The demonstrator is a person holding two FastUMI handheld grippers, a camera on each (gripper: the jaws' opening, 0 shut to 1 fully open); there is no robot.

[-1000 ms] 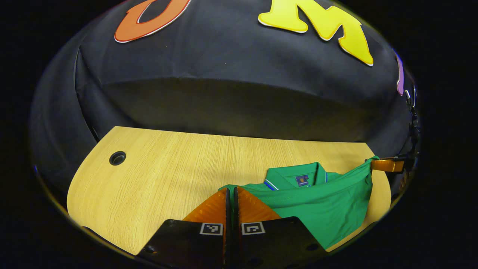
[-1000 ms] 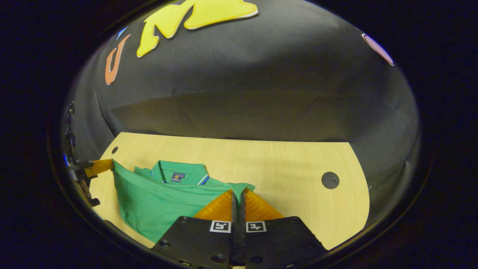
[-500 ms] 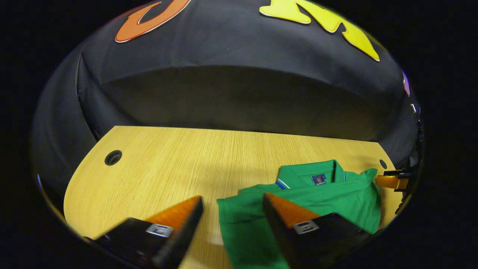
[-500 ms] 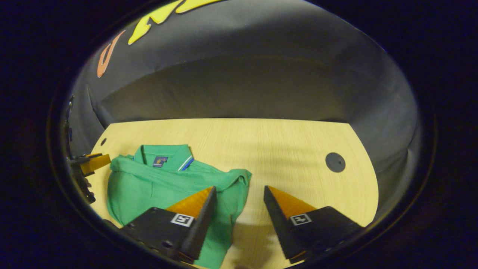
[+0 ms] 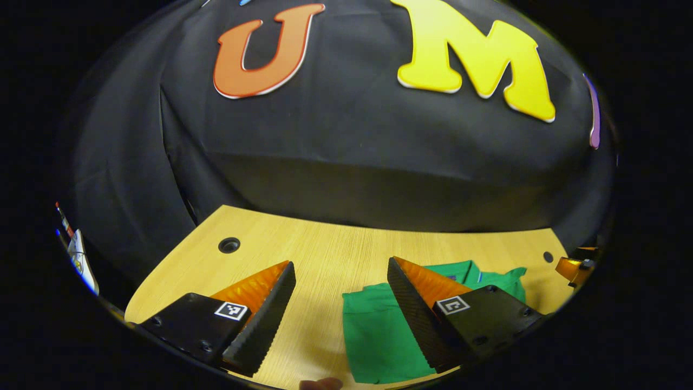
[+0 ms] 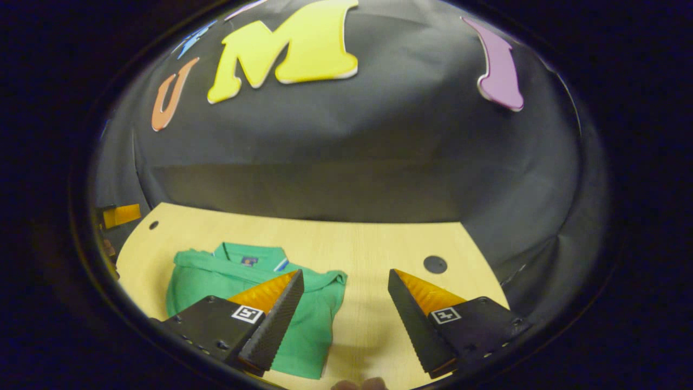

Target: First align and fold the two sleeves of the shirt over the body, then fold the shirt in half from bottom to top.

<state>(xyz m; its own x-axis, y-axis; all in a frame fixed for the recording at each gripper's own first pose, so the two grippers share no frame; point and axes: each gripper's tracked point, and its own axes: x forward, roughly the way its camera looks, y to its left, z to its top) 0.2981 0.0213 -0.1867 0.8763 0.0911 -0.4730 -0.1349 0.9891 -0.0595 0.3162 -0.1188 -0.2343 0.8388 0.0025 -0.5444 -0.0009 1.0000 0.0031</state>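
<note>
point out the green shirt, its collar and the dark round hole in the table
green shirt (image 6: 319,319), right gripper view, folded body.
collar (image 6: 254,254), right gripper view, neck band.
hole in the table (image 6: 435,264), right gripper view, its centre.

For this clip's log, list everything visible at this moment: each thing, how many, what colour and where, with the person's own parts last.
Green folded polo shirt: one, green with a collar, lying on the table nearer its left side in the right gripper view.
Light wooden table: one, pale wood grain, under the shirt, in front of the black cloth wall.
Round cable holes: two, dark, one near each far corner of the table.
Black cloth wall: one, black, behind and around the table.
Left claw: one, open, above the table with the shirt between and behind its fingers.
Right claw: one, open, above the shirt's right edge.
Fingertip: one, at the bottom edge of the left gripper view.
</note>
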